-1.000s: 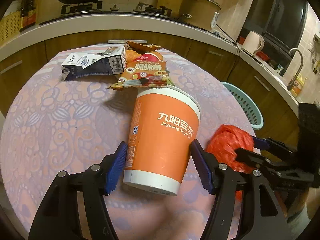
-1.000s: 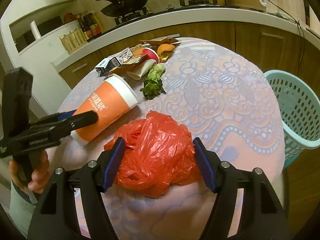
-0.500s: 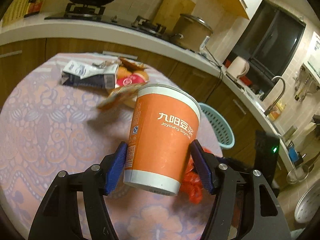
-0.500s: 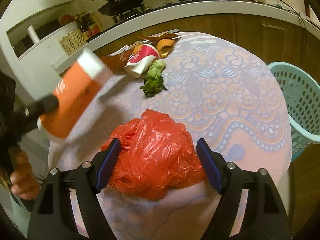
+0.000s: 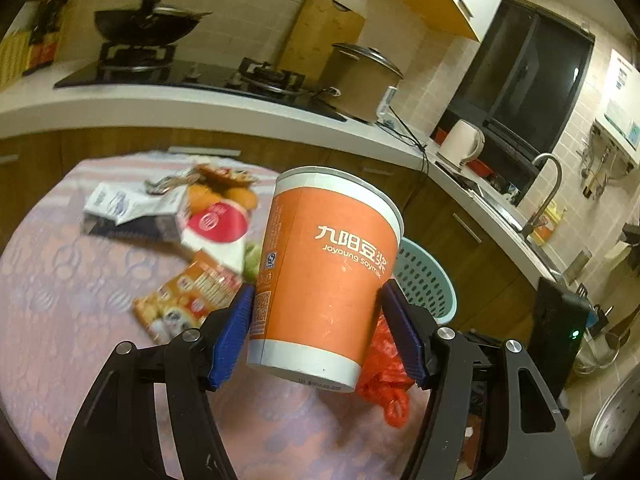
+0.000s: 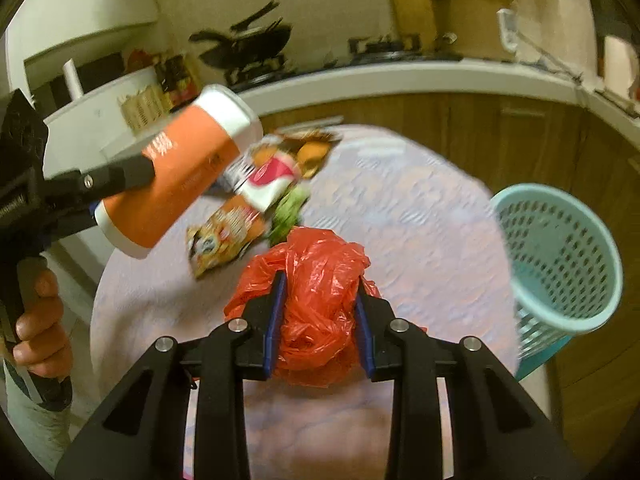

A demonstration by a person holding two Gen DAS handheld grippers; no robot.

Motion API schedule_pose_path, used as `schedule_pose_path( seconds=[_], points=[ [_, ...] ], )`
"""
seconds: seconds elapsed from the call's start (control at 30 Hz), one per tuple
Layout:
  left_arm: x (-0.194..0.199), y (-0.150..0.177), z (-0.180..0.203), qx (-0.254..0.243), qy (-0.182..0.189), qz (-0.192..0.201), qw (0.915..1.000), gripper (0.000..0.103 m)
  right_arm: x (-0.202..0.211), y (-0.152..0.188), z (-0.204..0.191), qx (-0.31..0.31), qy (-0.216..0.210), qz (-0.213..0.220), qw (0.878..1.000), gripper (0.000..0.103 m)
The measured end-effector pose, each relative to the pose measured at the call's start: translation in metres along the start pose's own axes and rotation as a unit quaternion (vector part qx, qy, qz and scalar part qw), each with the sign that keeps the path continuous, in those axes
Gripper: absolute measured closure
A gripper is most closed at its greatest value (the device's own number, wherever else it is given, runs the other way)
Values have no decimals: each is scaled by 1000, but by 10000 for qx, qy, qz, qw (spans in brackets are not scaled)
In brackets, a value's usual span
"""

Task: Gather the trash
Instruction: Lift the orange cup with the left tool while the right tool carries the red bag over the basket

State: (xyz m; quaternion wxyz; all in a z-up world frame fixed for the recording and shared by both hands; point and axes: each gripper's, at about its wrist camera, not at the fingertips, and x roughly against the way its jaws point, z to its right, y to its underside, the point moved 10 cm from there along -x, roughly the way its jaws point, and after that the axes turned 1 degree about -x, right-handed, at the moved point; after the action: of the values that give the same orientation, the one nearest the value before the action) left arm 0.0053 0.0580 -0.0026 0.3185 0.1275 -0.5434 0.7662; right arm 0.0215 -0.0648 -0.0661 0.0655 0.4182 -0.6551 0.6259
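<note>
Grippers clamp orange cup (image 5: 324,280) and, just closing, red bag (image 6: 316,312) above patterned tablecloth (image 6: 420,232).

The orange cup (image 5: 324,276) reads "九阳豆浆" and "Joyoung soymilk".

A white countertop (image 5: 208,108) curves over brown wooden cabinets (image 6: 460,136); tiled wall (image 5: 256,20) at twelve o'clock, dark window (image 5: 532,80) at two, warm dim light.

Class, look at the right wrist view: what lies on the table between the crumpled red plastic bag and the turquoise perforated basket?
Nothing: in the right wrist view only bare patterned tablecloth lies between the red plastic bag and the turquoise basket.
</note>
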Motion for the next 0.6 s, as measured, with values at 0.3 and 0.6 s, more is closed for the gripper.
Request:
schedule_pose_path(
  seconds=[0.3, 0.6],
  points=[
    [-49, -34, 56, -413, 159, -41, 9990, 41, 29, -52, 74, -140, 666, 512, 9964, 75],
    [-128, -71, 121, -809, 264, -296, 9959, 40, 43, -90, 172, -498, 1340, 790, 9866, 75]
  ],
)
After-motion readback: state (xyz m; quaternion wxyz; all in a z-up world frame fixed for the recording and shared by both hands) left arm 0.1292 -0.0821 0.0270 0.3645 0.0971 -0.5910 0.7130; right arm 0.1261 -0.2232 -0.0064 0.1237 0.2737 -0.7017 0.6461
